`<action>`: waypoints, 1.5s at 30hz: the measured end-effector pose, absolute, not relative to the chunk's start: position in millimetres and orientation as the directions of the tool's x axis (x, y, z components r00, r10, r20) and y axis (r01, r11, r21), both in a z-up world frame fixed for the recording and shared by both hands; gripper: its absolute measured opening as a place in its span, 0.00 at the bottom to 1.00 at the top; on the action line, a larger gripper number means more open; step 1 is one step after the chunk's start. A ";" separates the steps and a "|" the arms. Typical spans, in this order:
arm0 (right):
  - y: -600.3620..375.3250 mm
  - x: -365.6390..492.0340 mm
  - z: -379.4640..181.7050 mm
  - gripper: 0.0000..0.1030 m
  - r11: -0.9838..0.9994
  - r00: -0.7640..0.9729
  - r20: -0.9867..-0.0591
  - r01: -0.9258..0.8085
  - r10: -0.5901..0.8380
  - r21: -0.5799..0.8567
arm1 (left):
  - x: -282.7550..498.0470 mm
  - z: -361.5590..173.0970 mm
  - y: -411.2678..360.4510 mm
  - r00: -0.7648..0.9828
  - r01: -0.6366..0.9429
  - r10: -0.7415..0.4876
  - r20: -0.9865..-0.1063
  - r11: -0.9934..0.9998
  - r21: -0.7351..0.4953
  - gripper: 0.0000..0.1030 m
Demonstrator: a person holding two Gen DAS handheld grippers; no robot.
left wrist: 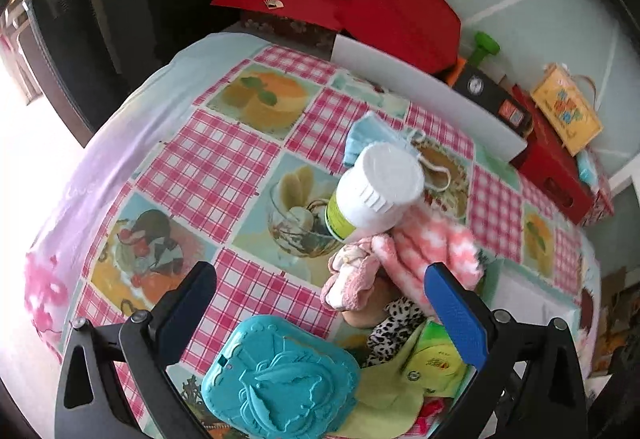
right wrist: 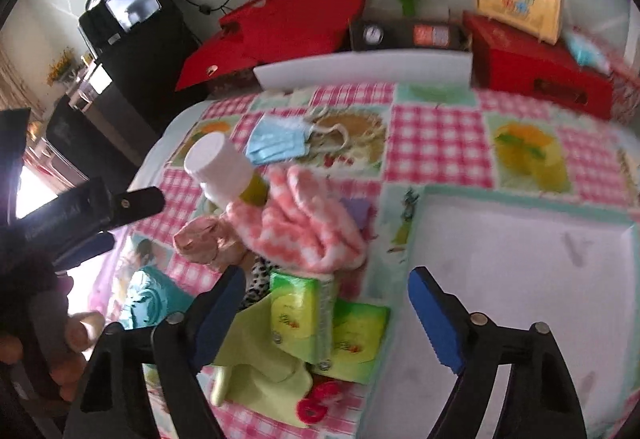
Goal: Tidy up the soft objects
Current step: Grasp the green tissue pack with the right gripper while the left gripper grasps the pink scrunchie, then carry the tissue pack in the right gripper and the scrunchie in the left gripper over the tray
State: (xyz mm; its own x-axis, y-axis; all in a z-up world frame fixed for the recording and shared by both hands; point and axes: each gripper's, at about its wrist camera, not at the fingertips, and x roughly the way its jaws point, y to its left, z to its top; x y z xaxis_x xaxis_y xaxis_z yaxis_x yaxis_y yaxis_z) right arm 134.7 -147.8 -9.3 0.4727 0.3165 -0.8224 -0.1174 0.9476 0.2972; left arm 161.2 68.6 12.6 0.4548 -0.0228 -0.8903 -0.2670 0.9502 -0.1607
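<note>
Nearest the left wrist camera lies one teal plastic case (left wrist: 280, 379) with a fish moulded in relief, sitting low between the spread fingers of the left gripper (left wrist: 320, 299), whose blue ribbed pads stand wide apart and touch nothing. The right gripper (right wrist: 328, 303) is likewise parted, its pads pressing on nothing, hanging over two green tissue packs (right wrist: 320, 323) and one limp yellow-green cloth (right wrist: 264, 371). The soft things sit heaped mid-table on the checked pink cloth (left wrist: 240, 143): one fluffy pink-and-white knit piece (right wrist: 304, 227), one crumpled pale pink fabric (right wrist: 204, 239) to its left, one leopard-print piece (left wrist: 392, 327) tucked under them, and further off one pleated blue mask (right wrist: 280, 143) with white ear loops. One bottle (left wrist: 376, 191) with a ribbed white cap leans tilted against the heap. A red plastic ring shape (right wrist: 316, 403) lies near the yellow cloth. One white tray (right wrist: 520, 279), flat and rimmed, lies right of the heap. At the far edge stand red boxes (right wrist: 536, 71) and one yellow patterned bag (right wrist: 516, 3).
</note>
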 end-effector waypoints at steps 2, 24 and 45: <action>-144.7 136.4 -18.0 0.74 0.939 0.450 -0.825 -0.123 0.340 0.320 | 162.8 9.3 67.6 0.452 -0.263 -0.028 -0.891 0.951 -0.163 1.00; -130.9 135.4 -49.4 0.28 0.899 0.367 -0.821 -0.167 0.437 0.404 | 172.5 -18.5 38.6 0.409 -0.130 -0.100 -0.907 0.977 -0.166 0.17; -138.7 128.3 -35.1 0.21 0.883 0.403 -0.787 -0.173 0.467 0.436 | 159.1 6.1 49.5 0.498 -0.149 -0.090 -0.863 0.971 -0.188 0.08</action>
State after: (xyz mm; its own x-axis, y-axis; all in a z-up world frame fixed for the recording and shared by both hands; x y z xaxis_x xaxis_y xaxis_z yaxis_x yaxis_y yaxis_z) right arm 128.3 -138.7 -35.1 0.4030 0.4674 -0.7869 -0.1729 0.8832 0.4360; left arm 159.1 49.5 6.1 0.4976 -0.0904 -0.8627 -0.1489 0.9709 -0.1877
